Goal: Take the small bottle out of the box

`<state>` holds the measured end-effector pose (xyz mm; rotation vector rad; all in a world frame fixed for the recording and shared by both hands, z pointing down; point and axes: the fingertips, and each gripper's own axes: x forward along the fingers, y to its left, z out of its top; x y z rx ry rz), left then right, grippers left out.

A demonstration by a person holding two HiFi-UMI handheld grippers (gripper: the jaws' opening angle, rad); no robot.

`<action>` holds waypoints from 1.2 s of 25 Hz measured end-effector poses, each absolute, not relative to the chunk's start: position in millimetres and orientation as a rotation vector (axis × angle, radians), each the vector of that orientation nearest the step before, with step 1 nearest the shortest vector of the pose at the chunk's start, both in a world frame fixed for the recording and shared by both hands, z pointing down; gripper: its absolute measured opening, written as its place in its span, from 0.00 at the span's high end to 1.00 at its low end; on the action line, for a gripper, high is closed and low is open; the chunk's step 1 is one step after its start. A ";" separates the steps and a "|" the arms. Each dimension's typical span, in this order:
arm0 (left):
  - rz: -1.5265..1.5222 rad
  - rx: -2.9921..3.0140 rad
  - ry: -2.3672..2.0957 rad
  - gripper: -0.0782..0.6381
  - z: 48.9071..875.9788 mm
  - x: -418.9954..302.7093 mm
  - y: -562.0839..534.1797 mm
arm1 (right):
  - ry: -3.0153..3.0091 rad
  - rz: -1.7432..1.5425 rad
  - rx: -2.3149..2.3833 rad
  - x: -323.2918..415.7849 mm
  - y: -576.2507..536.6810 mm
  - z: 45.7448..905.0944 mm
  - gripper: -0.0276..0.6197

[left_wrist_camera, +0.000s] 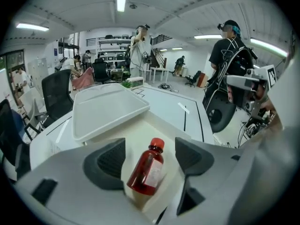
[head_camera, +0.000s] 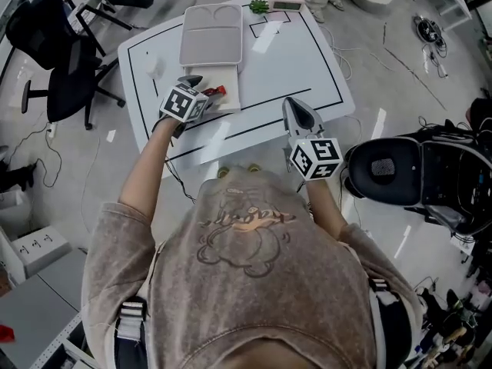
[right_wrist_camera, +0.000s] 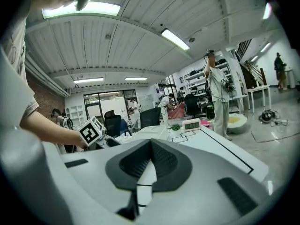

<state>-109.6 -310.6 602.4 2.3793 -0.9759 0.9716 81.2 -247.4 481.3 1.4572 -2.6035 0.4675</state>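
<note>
Bottle [left_wrist_camera: 146,171]: small, red, with a red cap and a pale label. It lies on its side on the floor of the box [head_camera: 227,75], at the near end, cap toward the far side. Box: shallow and cream, on the left half of the table [head_camera: 296,60]. Its lid [head_camera: 211,33] is laid back on the far side, so the top stands open and nothing covers the bottle. Left gripper [left_wrist_camera: 151,157]: held low over the near rim of the box, jaws spread wide, one pad on either side of the bottle and apart from it. It has not yet closed, and looks set for a pinch across the bottle's body. Right gripper [right_wrist_camera: 150,162]: jaws pressed together on nothing, held over the near right edge of the table, well apart from the box; it looks idle. Edges: low box walls stand left and right of the bottle, and the lid rises on the far side, so the jaws must close inside the walls. Room: there is open space above the box and bare table surface to its right. A straight lift followed by a move to the right looks unobstructed.
</note>
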 end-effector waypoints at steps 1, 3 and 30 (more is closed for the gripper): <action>1.001 2.370 -0.960 0.42 606.6 -109.3 -312.0 | -2.601 0.470 1.459 82.5 -247.5 482.1 0.97; 1.065 2.355 -0.920 0.42 614.3 -108.4 -312.9 | -2.597 0.473 1.462 84.5 -246.7 483.5 0.97; 1.441 2.208 -0.622 0.58 653.2 -103.5 -308.5 | -2.526 0.511 1.543 110.0 -246.4 497.4 0.97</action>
